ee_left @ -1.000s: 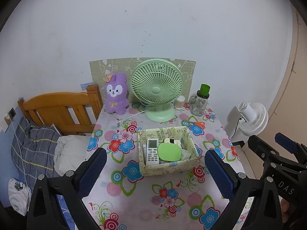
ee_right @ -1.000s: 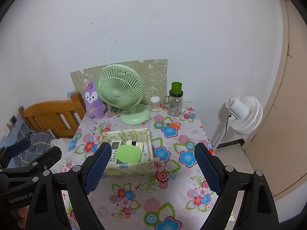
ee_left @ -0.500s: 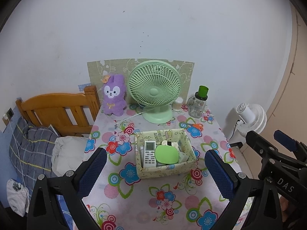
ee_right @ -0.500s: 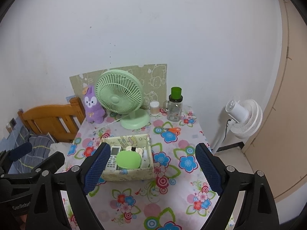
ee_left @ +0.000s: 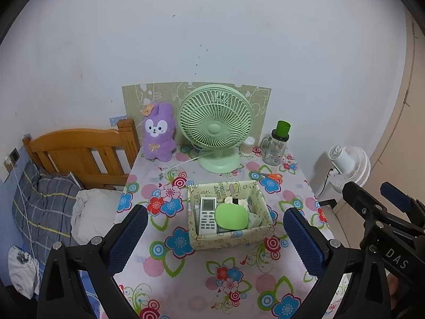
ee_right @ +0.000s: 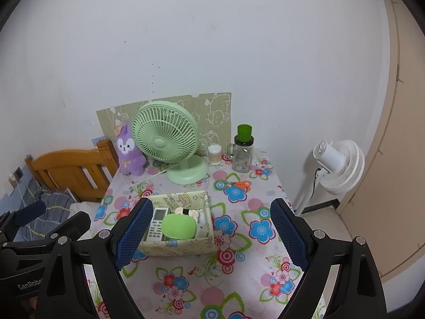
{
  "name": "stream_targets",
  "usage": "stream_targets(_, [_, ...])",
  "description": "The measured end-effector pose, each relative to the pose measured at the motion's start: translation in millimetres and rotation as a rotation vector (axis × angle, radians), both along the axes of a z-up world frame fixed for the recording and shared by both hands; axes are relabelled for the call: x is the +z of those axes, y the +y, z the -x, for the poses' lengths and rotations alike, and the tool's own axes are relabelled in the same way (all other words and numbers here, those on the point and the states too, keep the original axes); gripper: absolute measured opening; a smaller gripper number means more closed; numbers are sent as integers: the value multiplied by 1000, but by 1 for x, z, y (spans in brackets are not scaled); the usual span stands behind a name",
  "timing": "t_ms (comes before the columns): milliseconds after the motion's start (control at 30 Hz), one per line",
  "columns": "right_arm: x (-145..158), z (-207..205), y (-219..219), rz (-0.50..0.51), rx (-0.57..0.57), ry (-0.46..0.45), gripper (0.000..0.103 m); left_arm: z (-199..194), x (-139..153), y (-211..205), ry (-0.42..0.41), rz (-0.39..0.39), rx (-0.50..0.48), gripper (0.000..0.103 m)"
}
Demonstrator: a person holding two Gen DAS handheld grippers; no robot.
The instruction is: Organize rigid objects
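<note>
A patterned open box point(ee_left: 231, 236) stands mid-table on the flowered cloth. Inside lie a white remote point(ee_left: 207, 215), a green oval case point(ee_left: 231, 216) and a few small pale items. Orange-handled scissors point(ee_left: 271, 176) lie behind the box to its right. My left gripper point(ee_left: 215, 211) hangs open in front of and above the box, holding nothing. My right gripper point(ee_right: 212, 203) is likewise open and empty, with its left finger point(ee_right: 135, 231) overlapping the box's left end point(ee_right: 148, 247) in that view. Each gripper shows at the edge of the other's view.
At the table's back stand a green desk fan point(ee_left: 215, 122), a purple plush point(ee_left: 158, 133), a cotton-swab pot point(ee_left: 247, 146) and a glass jar with a green lid point(ee_left: 276, 146). A wooden bed headboard point(ee_left: 79, 148) is left of the table. A white floor fan point(ee_left: 348, 164) stands right.
</note>
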State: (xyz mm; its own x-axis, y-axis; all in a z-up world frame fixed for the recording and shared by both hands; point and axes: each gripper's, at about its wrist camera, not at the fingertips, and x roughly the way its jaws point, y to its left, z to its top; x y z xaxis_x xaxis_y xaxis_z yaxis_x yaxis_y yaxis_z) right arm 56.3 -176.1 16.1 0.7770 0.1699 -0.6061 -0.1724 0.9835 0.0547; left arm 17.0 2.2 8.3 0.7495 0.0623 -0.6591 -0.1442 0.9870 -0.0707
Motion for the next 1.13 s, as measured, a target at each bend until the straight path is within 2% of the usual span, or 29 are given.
stream_targets(800, [2, 10, 4, -5, -7, 7, 92, 11, 6, -2, -5, -12, -4, 103])
stream_targets(1133, [10, 11, 9, -4, -6, 11, 92, 12, 18, 5, 0, -12, -7, 103])
